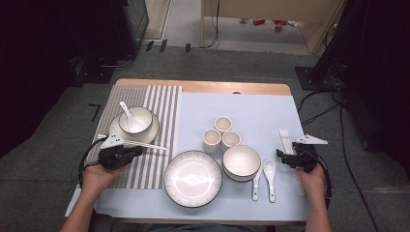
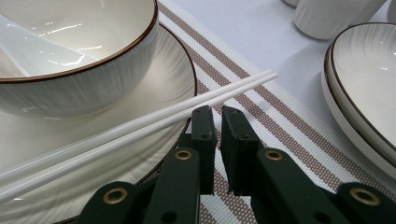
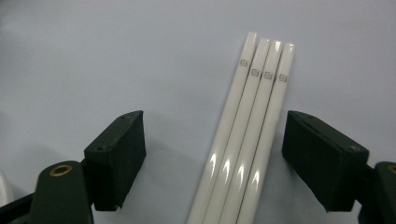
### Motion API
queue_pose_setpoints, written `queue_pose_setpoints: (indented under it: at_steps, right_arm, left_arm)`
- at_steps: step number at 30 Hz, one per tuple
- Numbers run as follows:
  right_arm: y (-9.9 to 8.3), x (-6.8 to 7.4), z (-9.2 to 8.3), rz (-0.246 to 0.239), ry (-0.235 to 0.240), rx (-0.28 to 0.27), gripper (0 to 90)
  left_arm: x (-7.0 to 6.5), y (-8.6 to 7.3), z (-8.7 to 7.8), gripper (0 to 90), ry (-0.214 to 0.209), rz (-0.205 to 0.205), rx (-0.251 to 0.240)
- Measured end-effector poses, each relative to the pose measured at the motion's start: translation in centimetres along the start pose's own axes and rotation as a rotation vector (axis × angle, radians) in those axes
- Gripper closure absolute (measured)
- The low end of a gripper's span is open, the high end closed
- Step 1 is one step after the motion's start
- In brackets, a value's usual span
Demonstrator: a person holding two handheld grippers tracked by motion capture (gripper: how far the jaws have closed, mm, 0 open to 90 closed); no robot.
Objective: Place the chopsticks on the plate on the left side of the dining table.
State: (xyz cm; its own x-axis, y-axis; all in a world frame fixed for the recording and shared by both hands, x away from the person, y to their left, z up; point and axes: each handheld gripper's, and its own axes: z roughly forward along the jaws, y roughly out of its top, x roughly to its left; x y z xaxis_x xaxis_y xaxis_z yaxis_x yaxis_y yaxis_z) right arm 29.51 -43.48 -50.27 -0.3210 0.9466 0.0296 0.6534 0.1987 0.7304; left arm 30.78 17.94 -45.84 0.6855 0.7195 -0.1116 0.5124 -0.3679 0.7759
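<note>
**2 tools, 2 sets of white chopsticks**

The left tool (image 2: 216, 112) has its 2 black jaws drawn almost together, only a thin slit between them and nothing in it. Its tips sit just beside a pair of chopsticks (image 2: 140, 127): 2 slim, round, glossy white sticks, side by side and touching. They lie slanted across the rim of a saucer (image 2: 175, 70), with their narrow ends reaching out over the striped mat (image 2: 280, 119). From the high view the same pair (image 1: 145, 144) runs off the saucer's near edge, ahead of the left tool (image 1: 126, 152).

The saucer is pale glazed ceramic with fine ribbing and a thin brown rim line. On it stands a matching bowl (image 2: 84, 79), and a white ceramic spoon (image 2: 32, 49) rests inside the bowl. The mat is coarsely woven, white with brown-grey bands.

The right tool (image 3: 212, 158) stands wide, and 4 chopsticks (image 3: 250, 135) lie between its jaws without touching either. These sticks are packed flat in a row on the smooth light-blue cover of the counter (image 3: 93, 56), each stamped with a small grey square mark near its end. In the high view they lie at the counter's right side (image 1: 286, 137), beside the right tool (image 1: 289, 158).
</note>
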Motion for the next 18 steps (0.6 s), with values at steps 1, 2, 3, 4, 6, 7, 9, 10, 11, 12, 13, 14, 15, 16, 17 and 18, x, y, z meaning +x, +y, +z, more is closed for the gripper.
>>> queue_pose_setpoints:
  at_steps: [1,2,3,4,6,7,9,10,11,12,13,14,15,16,17,18]
  right_arm:
    - [0.0,0.0,0.0,0.001,0.000,0.000,21.2]
    - [0.0,0.0,0.0,0.000,-0.001,0.000,21.1]
    - [0.0,0.0,0.0,0.000,0.000,0.000,21.2]
    - [0.0,0.0,0.0,0.000,0.000,0.000,21.1]
    - [0.0,0.0,0.0,0.001,-0.001,0.000,21.1]
    - [0.0,0.0,0.0,0.001,-0.001,0.000,21.1]
    - [0.0,0.0,0.0,0.000,-0.001,0.000,21.1]
    - [0.0,0.0,0.0,0.001,-0.001,0.000,21.1]
    - [0.0,0.0,0.0,0.001,-0.001,0.000,21.1]
    - [0.0,0.0,0.0,0.000,-0.001,0.000,21.1]
    - [0.0,0.0,0.0,0.000,-0.001,-0.001,21.1]
    - [0.0,0.0,0.0,0.000,-0.001,-0.001,21.1]
    - [0.0,0.0,0.0,0.000,-0.001,-0.001,21.1]
    - [0.0,0.0,0.0,0.000,-0.002,-0.001,21.0]
    - [0.0,0.0,0.0,0.001,-0.002,-0.001,21.0]
    - [0.0,0.0,0.0,0.000,-0.002,-0.001,21.0]
  left_arm:
    - [0.1,0.0,0.0,86.4,0.002,-0.002,0.000]
    - [0.1,0.1,0.0,87.0,0.003,-0.007,-0.002]
    - [0.2,0.1,0.0,87.9,0.004,-0.009,-0.005]
    - [0.3,0.2,0.0,89.1,0.004,-0.010,-0.005]
    - [0.4,0.2,0.1,90.0,0.007,-0.010,-0.003]
    - [0.5,0.3,0.1,90.0,0.014,-0.009,-0.001]
    - [0.6,0.3,0.2,90.0,0.015,-0.013,0.006]
    - [0.7,0.3,0.2,90.0,0.016,-0.013,0.011]
    - [0.8,0.3,0.3,90.0,0.017,-0.016,0.013]
    - [0.8,0.3,0.3,90.0,0.020,-0.014,0.015]
    - [0.9,0.3,0.4,90.0,0.022,-0.013,0.017]
    - [0.9,0.4,0.4,90.0,0.024,-0.017,0.014]
    - [1.0,0.4,0.4,90.0,0.025,-0.018,0.010]
    - [1.0,0.4,0.4,90.0,0.028,-0.017,0.010]
    - [1.1,0.4,0.4,90.0,0.030,-0.019,0.010]
    - [1.1,0.4,0.4,90.0,0.030,-0.019,0.010]
